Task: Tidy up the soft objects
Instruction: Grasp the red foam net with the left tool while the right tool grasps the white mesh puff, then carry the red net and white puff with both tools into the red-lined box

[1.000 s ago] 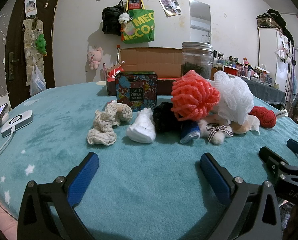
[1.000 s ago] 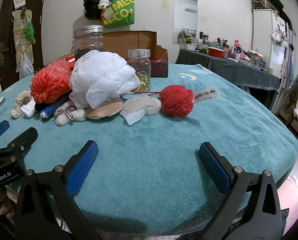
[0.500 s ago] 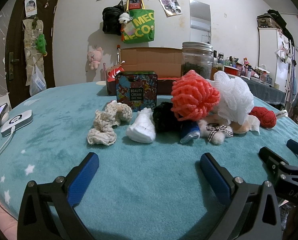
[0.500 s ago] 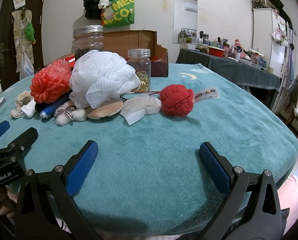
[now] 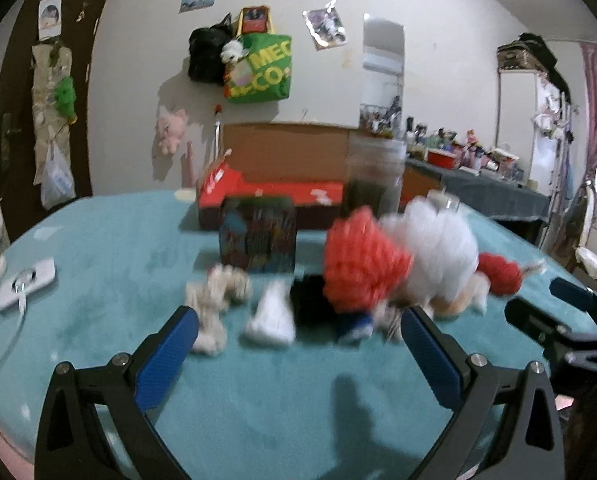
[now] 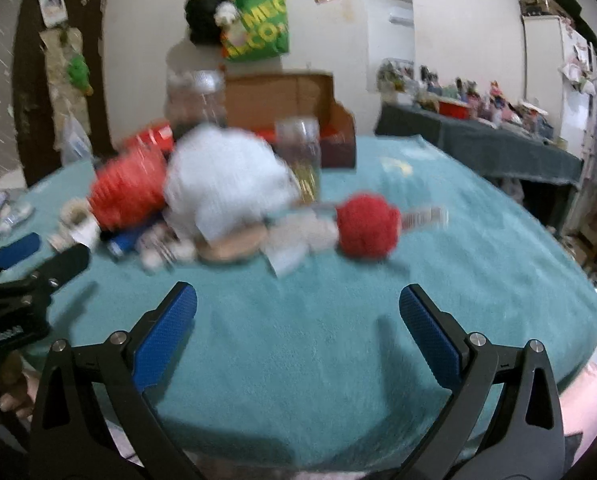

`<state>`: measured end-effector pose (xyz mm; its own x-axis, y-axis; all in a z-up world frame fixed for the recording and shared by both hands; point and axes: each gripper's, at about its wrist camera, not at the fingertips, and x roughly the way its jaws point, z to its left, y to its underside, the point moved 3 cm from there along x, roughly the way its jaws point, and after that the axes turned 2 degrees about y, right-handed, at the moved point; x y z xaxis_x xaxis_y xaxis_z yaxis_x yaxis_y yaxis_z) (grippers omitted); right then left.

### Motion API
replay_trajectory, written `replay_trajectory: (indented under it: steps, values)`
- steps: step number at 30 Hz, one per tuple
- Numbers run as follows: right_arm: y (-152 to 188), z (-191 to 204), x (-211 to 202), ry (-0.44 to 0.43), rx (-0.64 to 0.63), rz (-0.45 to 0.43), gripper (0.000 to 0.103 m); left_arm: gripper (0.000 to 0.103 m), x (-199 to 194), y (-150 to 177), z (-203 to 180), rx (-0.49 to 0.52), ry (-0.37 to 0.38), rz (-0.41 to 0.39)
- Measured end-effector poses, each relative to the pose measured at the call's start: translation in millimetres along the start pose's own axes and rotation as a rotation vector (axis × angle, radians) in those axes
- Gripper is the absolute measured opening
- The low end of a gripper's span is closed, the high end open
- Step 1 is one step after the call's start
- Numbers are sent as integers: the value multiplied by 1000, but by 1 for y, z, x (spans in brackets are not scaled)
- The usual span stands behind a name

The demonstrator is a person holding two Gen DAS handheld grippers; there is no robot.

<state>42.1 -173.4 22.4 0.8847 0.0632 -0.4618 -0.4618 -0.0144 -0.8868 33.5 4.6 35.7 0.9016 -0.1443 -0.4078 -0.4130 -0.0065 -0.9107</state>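
Blur smears both views, so fine detail on the pile is lost. Left tool (image 5: pixel 298 328) hangs w/ fingers wide apart, nothing between them, above the teal tabletop (image 5: pixel 110 264). Right tool (image 6: pixel 297 300) is likewise spread wide and empty over the near part of the tabletop.

Soft objects sit in a loose row across the middle of the tabletop. From the left view: beige knitted bundle (image 5: pixel 214 304) at left, then a white cloth piece (image 5: pixel 272 316), a black soft item (image 5: pixel 308 300), a red-orange mesh pouf (image 5: pixel 364 264) on top w/ a blue item (image 5: pixel 354 324) poking out under it. White mesh pouf (image 5: pixel 438 248) leans against the red-orange one; red yarn ball (image 5: pixel 498 274) lies at the right end, apart from both tools.

Behind the row: a patterned tin (image 5: pixel 258 236), a red box (image 5: pixel 270 196), a cardboard box (image 5: pixel 286 148) and a tall glass jar (image 5: pixel 374 176). A white device w/ cable (image 5: pixel 26 284) lies far left. Green tote bag (image 5: pixel 262 68) hangs on the wall.
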Motion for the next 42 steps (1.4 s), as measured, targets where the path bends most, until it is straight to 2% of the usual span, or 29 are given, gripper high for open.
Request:
replay_trajectory:
  steps: [3,6,12,16,18,19,20,23,25,28,31,36,42]
  values:
    - [-23,-1,-8,-48,-7,-47,103,103,6,-17,1,2,53,18]
    - [-49,-1,0,-117,-25,-43,103,103,17,-32,2,3,108,39]
    - [-79,9,47,-283,-104,70,103,103,42,-46,-1,24,175,103]
    - [-82,12,77,-365,-93,157,103,102,58,-43,-5,39,223,170]
    - [-80,13,87,-405,-76,199,101,95,61,-40,-6,49,244,187]
    - [-80,13,91,-432,-69,216,95,92,64,-38,-8,58,258,205]
    - [-79,14,95,-455,-62,235,84,84,66,-36,-10,61,271,215]
    - [-74,15,106,-520,-27,287,64,57,69,-29,-15,63,320,261]
    - [-73,13,104,-546,-10,277,52,53,68,-28,-17,84,307,254]
    - [-74,8,94,-554,6,248,41,49,62,-32,-18,87,308,240]
    - [-73,6,83,-502,-4,217,36,48,61,-35,-17,70,300,232]
    - [-75,11,57,-376,-78,120,33,48,55,-40,-12,51,285,218]
    - [-76,9,41,-334,-72,75,33,48,46,-46,-8,52,266,201]
